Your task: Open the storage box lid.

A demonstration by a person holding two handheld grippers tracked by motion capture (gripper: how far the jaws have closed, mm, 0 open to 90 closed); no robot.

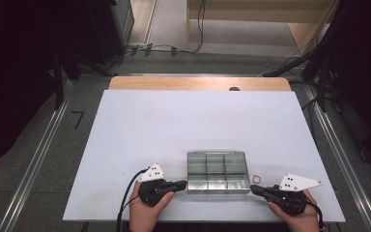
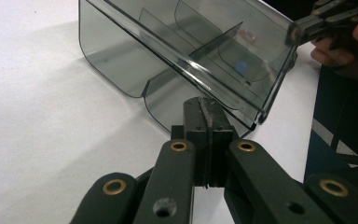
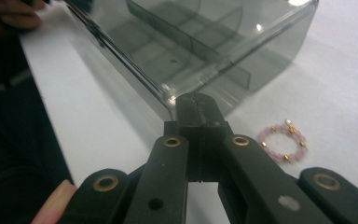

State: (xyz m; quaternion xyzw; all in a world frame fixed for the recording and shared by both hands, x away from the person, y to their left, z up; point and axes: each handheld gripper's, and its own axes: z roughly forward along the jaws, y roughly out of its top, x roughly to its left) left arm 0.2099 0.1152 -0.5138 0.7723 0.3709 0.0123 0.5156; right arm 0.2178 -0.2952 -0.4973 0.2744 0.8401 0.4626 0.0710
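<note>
Overhead, a clear grey plastic organiser box with dividers (image 1: pixel 217 171) sits on the white table (image 1: pixel 174 130) toward six o'clock. The left gripper (image 1: pixel 183 183) is at its eight o'clock corner, the right gripper (image 1: pixel 252 189) at four o'clock. A small pink bead bracelet (image 1: pixel 256 178) lies just beside the box, at three o'clock.

Left gripper view: jaws pressed together, tips meeting the box's near corner.

Right gripper view: jaws likewise closed, at the box corner, bracelet at their three o'clock.

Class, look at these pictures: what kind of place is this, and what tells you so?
Probably a lab or studio set up for recording. A bare white table stands between metal floor rails, cables run across the floor behind it, and dark stands flank it.
</note>
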